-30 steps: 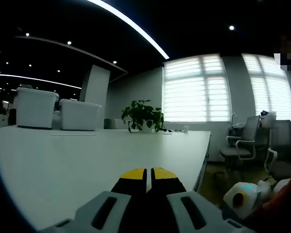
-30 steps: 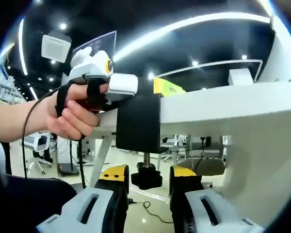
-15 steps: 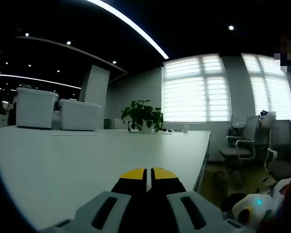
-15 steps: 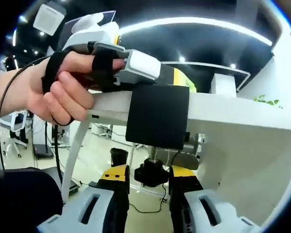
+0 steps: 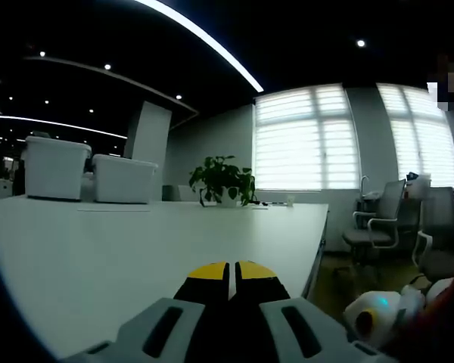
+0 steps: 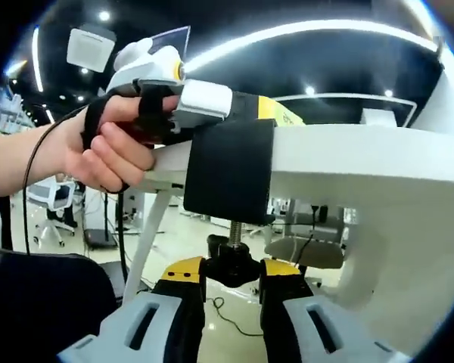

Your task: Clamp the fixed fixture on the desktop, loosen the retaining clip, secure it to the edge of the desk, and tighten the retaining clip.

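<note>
1. One black rectangular clamp fixture [image 6: 228, 171] sits on the edge of the white desk [image 6: 378, 162], its black screw knob [image 6: 231, 266] hanging below.
2. The right gripper [image 6: 232, 274] grips that knob between narrowly parted jaws.
3. The left gripper [image 5: 232, 272], jaws closed together, rests on the desktop; whether it holds the fixture cannot be told.
4. Beyond stand two white storage boxes [image 5: 55, 168] and one green potted plant [image 5: 223, 180].
</note>
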